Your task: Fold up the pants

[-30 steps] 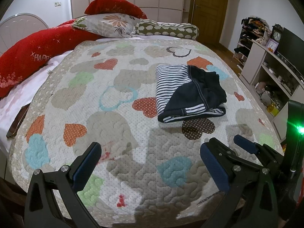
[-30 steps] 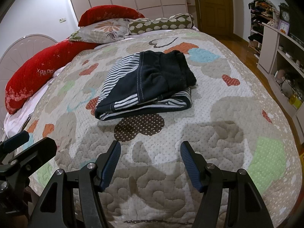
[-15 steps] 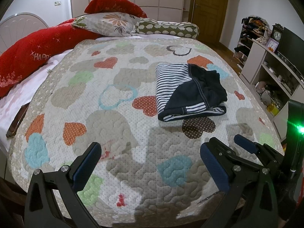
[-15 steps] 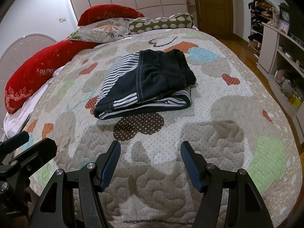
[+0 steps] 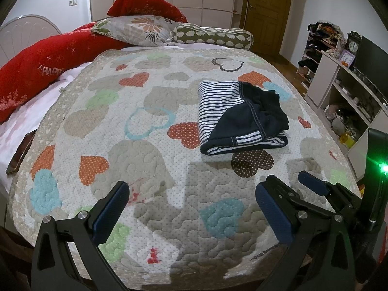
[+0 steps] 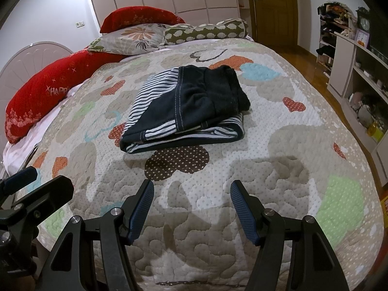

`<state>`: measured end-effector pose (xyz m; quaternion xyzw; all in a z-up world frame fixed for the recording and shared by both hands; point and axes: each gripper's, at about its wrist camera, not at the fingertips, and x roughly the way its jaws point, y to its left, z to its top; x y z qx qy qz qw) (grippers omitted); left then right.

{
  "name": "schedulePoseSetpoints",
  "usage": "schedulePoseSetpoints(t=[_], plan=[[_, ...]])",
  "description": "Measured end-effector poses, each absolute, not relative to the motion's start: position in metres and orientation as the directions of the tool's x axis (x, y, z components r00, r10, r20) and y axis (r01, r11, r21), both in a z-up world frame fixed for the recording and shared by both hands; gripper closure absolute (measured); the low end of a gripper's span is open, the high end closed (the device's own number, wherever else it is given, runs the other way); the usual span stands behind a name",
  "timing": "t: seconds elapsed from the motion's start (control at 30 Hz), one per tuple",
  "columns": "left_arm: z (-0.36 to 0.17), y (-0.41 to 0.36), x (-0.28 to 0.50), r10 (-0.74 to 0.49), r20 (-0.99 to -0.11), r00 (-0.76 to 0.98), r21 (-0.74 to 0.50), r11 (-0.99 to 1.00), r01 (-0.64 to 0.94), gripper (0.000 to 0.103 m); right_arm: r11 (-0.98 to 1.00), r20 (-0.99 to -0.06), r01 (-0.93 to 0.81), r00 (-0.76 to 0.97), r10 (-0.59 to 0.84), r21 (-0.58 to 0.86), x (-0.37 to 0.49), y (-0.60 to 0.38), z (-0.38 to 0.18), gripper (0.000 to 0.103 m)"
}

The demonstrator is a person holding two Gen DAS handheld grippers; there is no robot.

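The pants (image 5: 238, 118) (image 6: 186, 111), dark navy with white-striped panels, lie folded into a compact rectangle on the heart-patterned quilt (image 5: 150, 145) (image 6: 266, 169). My left gripper (image 5: 191, 206) hovers open over the quilt's near edge, well short of the pants and to their left, with nothing between its blue pads. My right gripper (image 6: 191, 203) is likewise open and empty, low over the quilt just in front of the pants. In the left wrist view the right gripper's fingers (image 5: 312, 186) show at the right; the left gripper's fingers (image 6: 21, 179) show at the left edge of the right wrist view.
Red pillows (image 5: 36, 65), a floral pillow (image 5: 138, 29) and a spotted bolster (image 5: 213, 37) line the bed's head and left side. Shelves with clutter and a clock (image 5: 351, 77) stand to the right. A wooden door (image 5: 269, 12) is at the back.
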<state>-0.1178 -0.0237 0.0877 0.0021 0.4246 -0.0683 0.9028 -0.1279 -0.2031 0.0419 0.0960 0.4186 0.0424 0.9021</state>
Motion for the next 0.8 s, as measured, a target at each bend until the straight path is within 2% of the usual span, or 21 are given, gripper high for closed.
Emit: schedulePoseSetpoints(t=[0.8], plan=[[0.0833, -0.0224, -0.1171, -0.13, -0.779, 0.614, -0.064, 0.99, 0.129, 0.0, 0.98, -0.745, -0.006, 0.649, 0.155, 0.199, -0.1266, -0.2035, 0.0433, 0.033]])
